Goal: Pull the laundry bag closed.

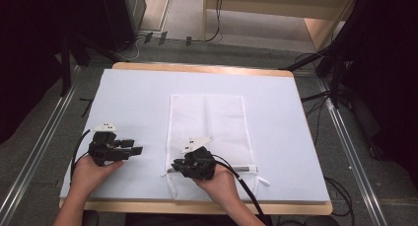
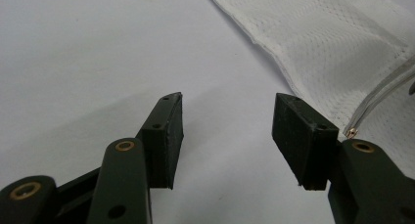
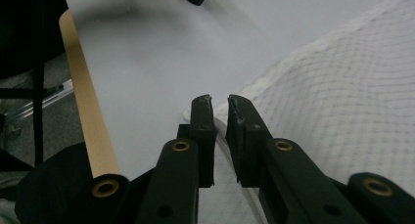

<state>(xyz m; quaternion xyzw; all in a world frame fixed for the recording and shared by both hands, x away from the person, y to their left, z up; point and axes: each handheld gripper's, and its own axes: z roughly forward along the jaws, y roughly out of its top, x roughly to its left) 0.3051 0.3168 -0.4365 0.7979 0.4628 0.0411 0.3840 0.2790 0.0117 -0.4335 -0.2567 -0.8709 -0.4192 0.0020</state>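
Note:
A white mesh bag [image 1: 207, 122] lies flat on the pale mat [image 1: 133, 97], its zipper [image 1: 241, 168] along the near end. My right gripper [image 1: 173, 166] is at the bag's near left corner. In the right gripper view, the right gripper [image 3: 219, 106] has its jaws closed to a narrow gap on the white zipper strip [image 3: 221, 131] beside the mesh [image 3: 342, 87]. My left gripper [image 1: 137, 150] rests on the mat left of the bag and points toward it. The left gripper [image 2: 227, 121] stands open with nothing between its jaws, just short of the bag's edge [image 2: 333, 48] and zipper end [image 2: 351, 132].
The mat covers a wooden table whose edge [image 1: 197, 68] shows at the back and also beside the mat [image 3: 85, 101]. Dark stand legs [image 1: 69, 53] and cables [image 1: 315, 97] lie on the floor around the table. Bare mat stretches left and right of the bag.

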